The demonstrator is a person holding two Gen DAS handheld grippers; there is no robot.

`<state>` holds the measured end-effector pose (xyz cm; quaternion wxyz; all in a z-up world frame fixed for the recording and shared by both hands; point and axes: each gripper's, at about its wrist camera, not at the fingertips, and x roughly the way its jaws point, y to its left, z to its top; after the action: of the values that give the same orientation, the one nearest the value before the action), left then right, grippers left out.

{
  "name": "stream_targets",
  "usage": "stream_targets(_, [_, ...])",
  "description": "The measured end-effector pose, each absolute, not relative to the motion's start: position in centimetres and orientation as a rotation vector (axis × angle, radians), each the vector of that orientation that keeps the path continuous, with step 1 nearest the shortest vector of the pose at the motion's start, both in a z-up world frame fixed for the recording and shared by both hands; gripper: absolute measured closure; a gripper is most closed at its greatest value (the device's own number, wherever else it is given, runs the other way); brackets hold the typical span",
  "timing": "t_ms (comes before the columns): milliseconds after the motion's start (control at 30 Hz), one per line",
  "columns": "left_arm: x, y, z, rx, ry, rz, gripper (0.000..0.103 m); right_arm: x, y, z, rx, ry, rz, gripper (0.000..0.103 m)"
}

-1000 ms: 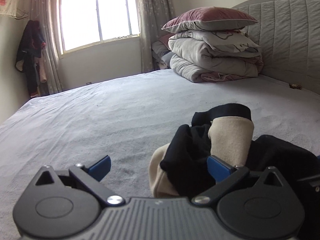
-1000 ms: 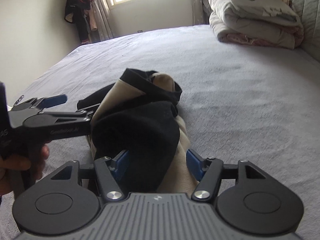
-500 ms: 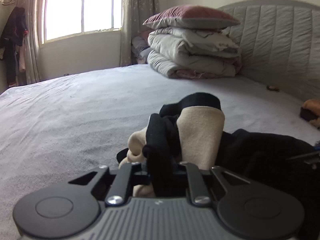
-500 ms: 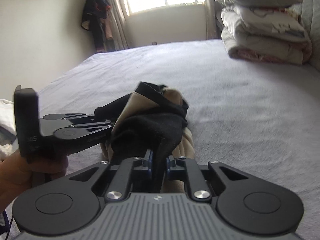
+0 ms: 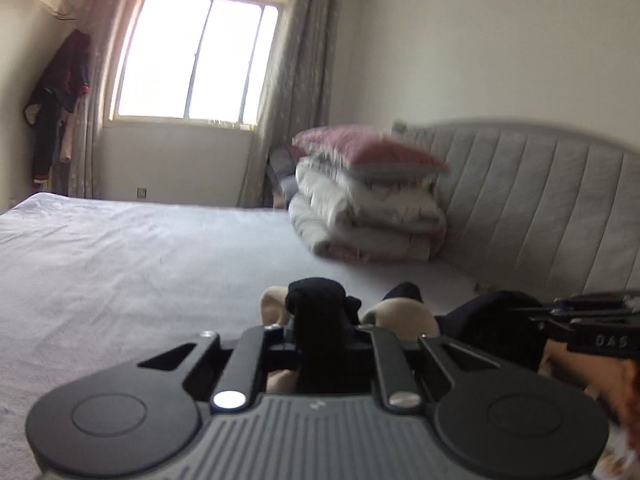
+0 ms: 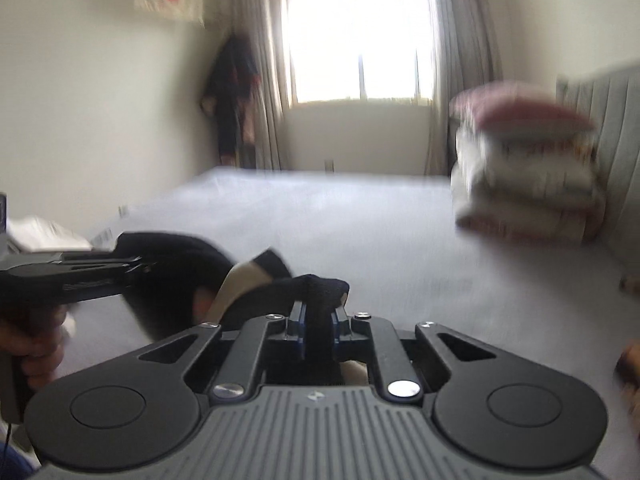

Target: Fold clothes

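Two wrist fisheyes, low and close behind each tool, facing across bed, both sharing window, somewhat blurred

Each gripper is black plastic with a grey ribbed centre plate. The left gripper has two round raised discs on its housing, angled link arms with triangular cut-outs, and silver screws at the pivots. The right gripper is built the same, with blue pads on its fingers. Seen side-on from the left camera, its handle carries pale stamped lettering.
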<state>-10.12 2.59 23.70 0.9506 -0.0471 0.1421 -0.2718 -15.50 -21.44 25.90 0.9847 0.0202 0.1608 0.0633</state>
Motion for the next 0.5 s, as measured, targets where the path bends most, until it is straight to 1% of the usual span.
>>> stream_targets(133, [-15.2,4.1,30.9,-0.114,0.146,-0.560,0.089,-19.4,-21.2,32.3,0.020,0.155,0.160,0.090])
stream_targets(233, [-17.3,4.9,34.2,-0.102,0.068,-0.550,0.088,-21.3,-21.5,35.2,0.012,0.082,0.178,0.090])
stream_targets(300, [-17.1,4.9,34.3,-0.093,0.071,-0.540,0.087,-21.5,-21.8,35.5,0.015,0.068,0.193,0.090])
stream_targets(367, [-16.4,4.7,33.7,-0.086,0.097,-0.534,0.087,-20.7,-22.1,34.2,0.016,0.097,0.191,0.090])
stream_targets(500, [-13.7,3.6,29.2,-0.125,0.239,-0.564,0.087,-17.7,-23.2,30.4,0.055,0.180,0.173,0.090])
